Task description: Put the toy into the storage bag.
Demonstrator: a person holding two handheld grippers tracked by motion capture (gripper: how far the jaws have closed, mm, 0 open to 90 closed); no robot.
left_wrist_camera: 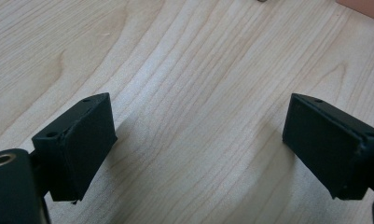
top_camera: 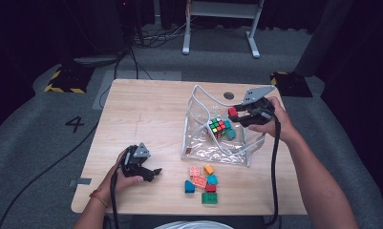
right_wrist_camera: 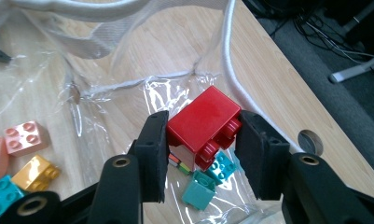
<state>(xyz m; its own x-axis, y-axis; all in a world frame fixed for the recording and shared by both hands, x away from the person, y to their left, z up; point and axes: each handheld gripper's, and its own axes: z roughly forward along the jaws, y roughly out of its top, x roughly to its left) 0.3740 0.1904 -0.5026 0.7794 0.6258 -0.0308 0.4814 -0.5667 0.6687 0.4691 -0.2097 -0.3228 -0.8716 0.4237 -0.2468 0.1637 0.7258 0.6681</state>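
a pale wooden table (top_camera: pixel 146 114) bears a crinkled clear plastic pouch (top_camera: pixel 203 143) with white cord trim. above its mouth the right gripper (right_wrist_camera: pixel 201 140) clamps a glossy red studded plastic block (right_wrist_camera: pixel 204 125) between both pads. the left gripper (left_wrist_camera: pixel 198 140) rests on bare wood, jaws spread apart.

A white desk frame (top_camera: pixel 221 19) and cables (top_camera: pixel 153 36) occupy the grey floor (top_camera: pixel 31 138).

You see a red brick (right_wrist_camera: pixel 204 122) between the black pads of your right hand-held gripper (right_wrist_camera: pixel 201 154), above a clear, white-trimmed pouch (top_camera: pixel 202 143) holding a multicoloured cube (top_camera: pixel 218 127) and teal bricks (right_wrist_camera: pixel 199 190). Pink, orange, teal, blue, red and green bricks (top_camera: pixel 202 184) dot the pale woodgrain bench (top_camera: pixel 146 119).
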